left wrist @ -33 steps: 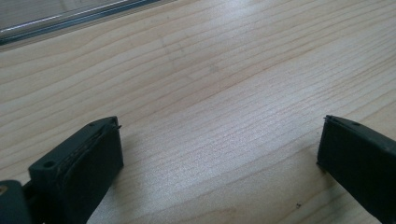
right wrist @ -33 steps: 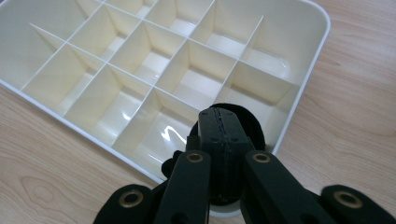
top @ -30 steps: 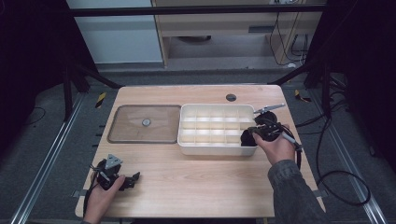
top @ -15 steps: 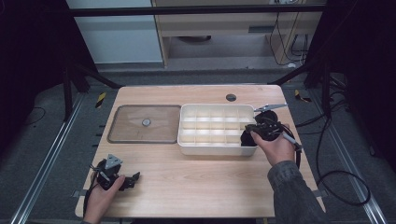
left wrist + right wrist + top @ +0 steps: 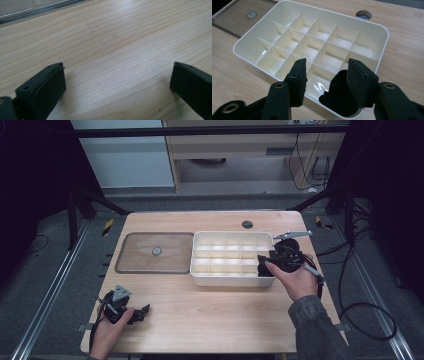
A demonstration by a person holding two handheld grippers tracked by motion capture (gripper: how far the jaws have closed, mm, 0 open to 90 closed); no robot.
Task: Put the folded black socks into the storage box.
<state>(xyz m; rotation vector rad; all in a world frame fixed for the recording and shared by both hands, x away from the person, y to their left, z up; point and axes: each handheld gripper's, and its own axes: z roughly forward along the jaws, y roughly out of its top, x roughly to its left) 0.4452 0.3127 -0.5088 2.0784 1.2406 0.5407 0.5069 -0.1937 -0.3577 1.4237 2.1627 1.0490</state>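
Observation:
A white tray (image 5: 200,270) split into several compartments stands at the table's middle. My right gripper (image 5: 264,266) hangs over its near right corner. In the right gripper view the jaws (image 5: 327,72) have just been opening and stand apart. A black soft-looking thing (image 5: 338,96) lies in the nearest compartment below them, beside the right-hand jaw; the left-hand jaw is clear of it. The other compartments I can see hold nothing. My left gripper (image 5: 142,312) rests on the wood at the near left, wide open (image 5: 117,72) with nothing between its fingers.
A flat brown lid (image 5: 155,252) with a small round knob (image 5: 156,251) lies left of the tray (image 5: 249,53); its edge (image 5: 37,10) shows in the left gripper view. A round cable hole (image 5: 247,224) sits behind the tray. Bare wood spans the table's near half.
The right gripper's jaws have parted over the tray's near right corner, and the black thing now lies in that compartment. The left hand has kept still.

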